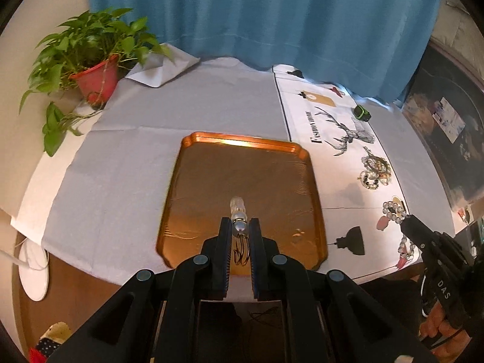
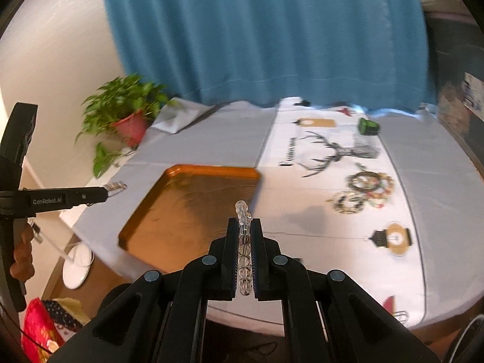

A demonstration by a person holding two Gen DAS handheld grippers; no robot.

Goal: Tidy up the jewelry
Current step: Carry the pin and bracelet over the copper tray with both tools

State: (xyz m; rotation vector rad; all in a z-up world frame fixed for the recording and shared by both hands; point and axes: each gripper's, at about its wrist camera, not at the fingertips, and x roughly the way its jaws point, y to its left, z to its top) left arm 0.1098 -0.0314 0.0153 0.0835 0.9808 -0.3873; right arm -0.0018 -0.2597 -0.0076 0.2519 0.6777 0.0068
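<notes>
Left gripper (image 1: 240,227) clamped on a clear-bead bracelet (image 1: 239,211), held over the near half of the copper tray (image 1: 242,181), centre frame. Right gripper (image 2: 244,230) clamped on a second beaded bracelet (image 2: 244,242) beside the tray's right rim. Loose jewelry pile (image 2: 366,190) lies right, on the printed cloth (image 2: 332,242). Potted plant (image 1: 90,69) upper left, green-black box (image 2: 368,127) upper right, both well apart from the tray.

Bracelet pile (image 2: 367,192) (right wrist view) blurred, perhaps several strands.
</notes>
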